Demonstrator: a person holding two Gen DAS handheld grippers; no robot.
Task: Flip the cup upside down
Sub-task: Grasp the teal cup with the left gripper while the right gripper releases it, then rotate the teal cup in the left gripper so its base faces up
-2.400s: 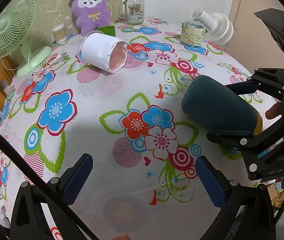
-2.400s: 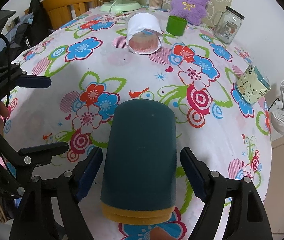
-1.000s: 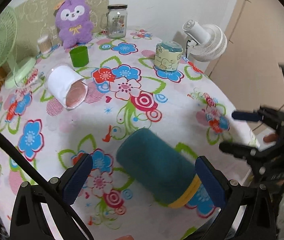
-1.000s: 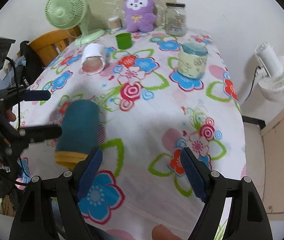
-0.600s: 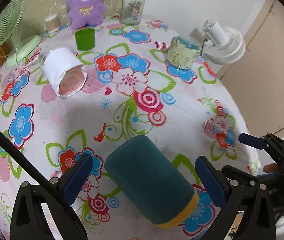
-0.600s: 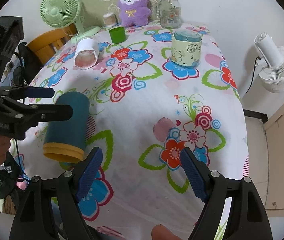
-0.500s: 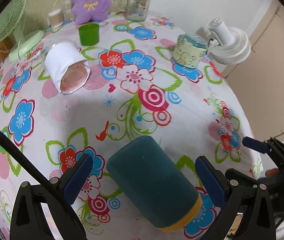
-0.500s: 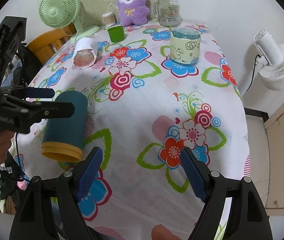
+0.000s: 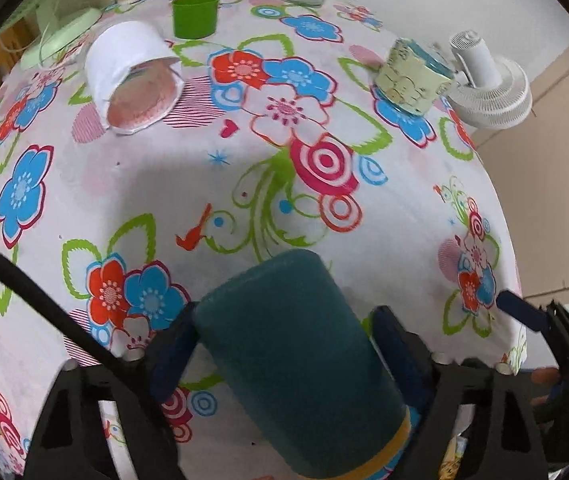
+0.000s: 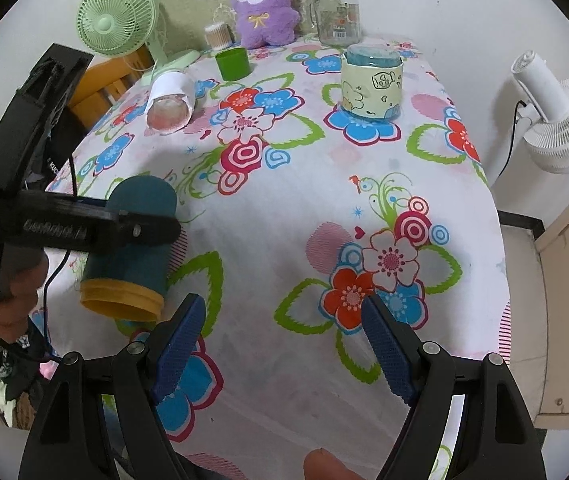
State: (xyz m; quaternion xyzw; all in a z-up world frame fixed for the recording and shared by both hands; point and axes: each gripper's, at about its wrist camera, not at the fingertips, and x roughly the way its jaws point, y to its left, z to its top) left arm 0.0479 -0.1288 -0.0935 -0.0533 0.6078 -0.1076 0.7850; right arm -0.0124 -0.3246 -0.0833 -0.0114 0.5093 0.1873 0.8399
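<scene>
Four cups in all, namely a teal cup (image 10: 136,236), a white cup (image 10: 170,98), a green cup (image 10: 232,63) and a patterned cup (image 10: 371,82), plus two fans, one green fan (image 10: 118,20) and one white fan (image 10: 556,120), one glass jar (image 10: 336,14) and one plush toy (image 10: 265,8).

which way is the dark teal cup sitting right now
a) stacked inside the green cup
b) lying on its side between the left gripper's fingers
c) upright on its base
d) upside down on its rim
b: the teal cup lies on its side on the flowered tablecloth, its yellow rim toward the table's near edge, with the left gripper straddling it, one finger on each flank.
</scene>
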